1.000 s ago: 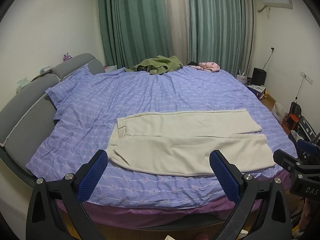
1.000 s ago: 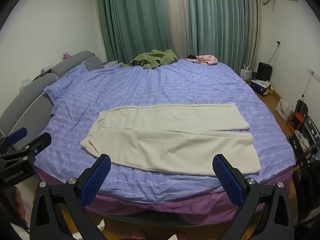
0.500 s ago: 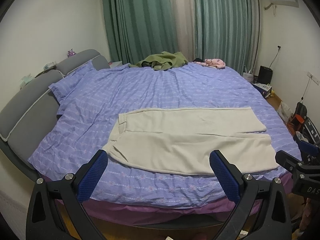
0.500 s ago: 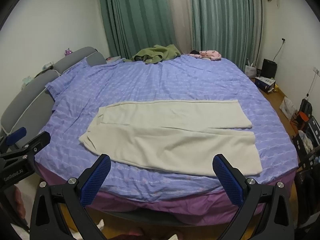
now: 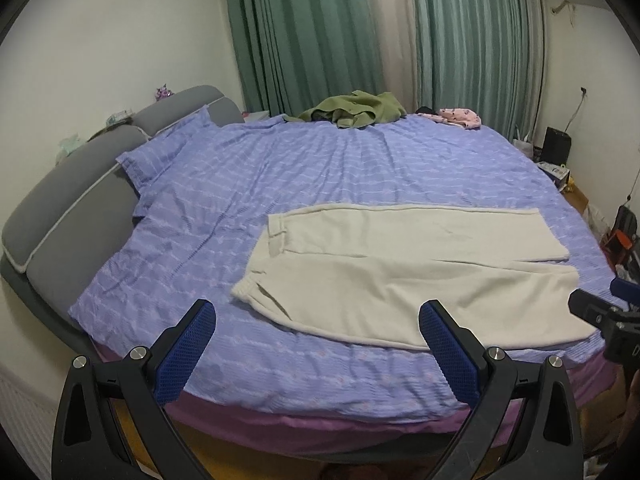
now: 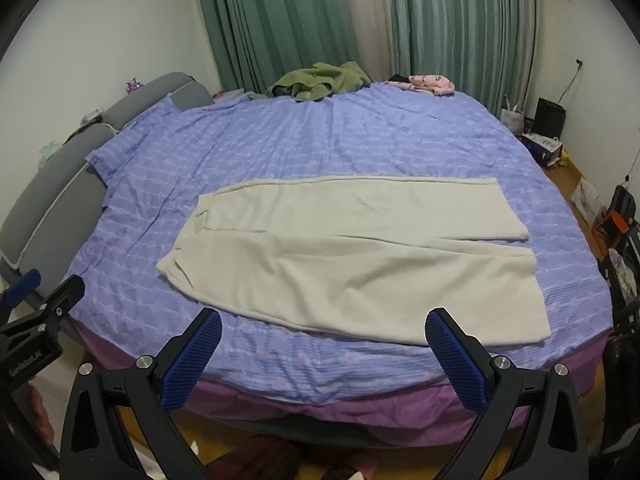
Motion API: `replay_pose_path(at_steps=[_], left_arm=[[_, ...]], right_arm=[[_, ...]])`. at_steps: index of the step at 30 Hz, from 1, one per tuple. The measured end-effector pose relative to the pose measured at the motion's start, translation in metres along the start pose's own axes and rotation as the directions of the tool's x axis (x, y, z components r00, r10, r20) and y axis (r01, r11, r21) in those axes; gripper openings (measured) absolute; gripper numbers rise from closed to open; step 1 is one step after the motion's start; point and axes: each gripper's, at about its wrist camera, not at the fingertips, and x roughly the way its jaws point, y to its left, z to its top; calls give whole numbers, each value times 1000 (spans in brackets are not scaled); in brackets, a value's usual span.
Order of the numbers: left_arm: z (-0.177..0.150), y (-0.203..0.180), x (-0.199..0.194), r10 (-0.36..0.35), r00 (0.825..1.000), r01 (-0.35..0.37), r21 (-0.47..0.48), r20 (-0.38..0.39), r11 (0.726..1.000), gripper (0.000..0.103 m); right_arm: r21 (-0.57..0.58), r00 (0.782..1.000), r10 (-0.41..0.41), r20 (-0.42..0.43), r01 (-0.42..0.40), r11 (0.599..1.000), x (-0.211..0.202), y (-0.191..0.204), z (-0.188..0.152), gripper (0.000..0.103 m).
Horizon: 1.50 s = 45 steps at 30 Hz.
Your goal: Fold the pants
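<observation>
Cream pants (image 5: 404, 276) lying flat on the near side of a big bed (image 5: 320, 168), on a purple striped sheet. Waistband at 9 o'clock, toward the grey headboard (image 5: 76, 216); leg ends at 3 o'clock. Two legs side by side, the near one a bit longer.

Left gripper (image 5: 318, 344) held up in front of the bed, at 6 o'clock in its own view, blue fingers (image 5: 186, 354) spread wide, holding nothing, well apart from the pants. Right gripper (image 6: 324, 350) the same: spread wide, empty, low at 6 o'clock, not touching the cloth. Its black tip also peeking in at 3 o'clock in the left view.

Far side of the bed, at 12 o'clock: a crumpled green garment (image 5: 354, 110) and, just to its right, a pink spotted cloth (image 5: 460, 117). Green curtains (image 5: 304, 36) behind. A purple pillow (image 5: 160, 152) resting by the headboard at 10 o'clock. A black box (image 6: 550, 118) on the floor at 2 o'clock.
</observation>
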Motion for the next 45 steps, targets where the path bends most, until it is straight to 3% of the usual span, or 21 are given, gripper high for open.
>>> replay_pose_path(at_steps=[6, 14, 22, 27, 34, 37, 45], left_arm=[[13, 41, 60, -50, 998, 52, 47, -38, 998, 103], [-1, 82, 169, -108, 975, 118, 42, -194, 992, 103], [-48, 103, 270, -141, 923, 119, -83, -359, 989, 103], [-70, 101, 321, -161, 890, 122, -119, -427, 985, 103], [-101, 101, 384, -213, 820, 89, -248, -532, 965, 103], [-107, 107, 406, -248, 795, 75, -316, -553, 946, 103], [-96, 96, 427, -273, 791, 98, -327, -547, 940, 102]], right_arm=[[62, 999, -24, -47, 26, 998, 47, 36, 12, 103], [162, 986, -80, -149, 104, 981, 130, 72, -1, 103], [193, 959, -99, -267, 154, 969, 222, 78, -37, 103], [300, 939, -75, -334, 182, 936, 266, 61, -59, 103], [408, 910, -8, -414, 194, 892, 327, 44, -91, 99], [463, 909, 14, -417, 199, 864, 342, 35, -97, 96], [474, 899, 14, -438, 218, 853, 360, 25, -102, 94]])
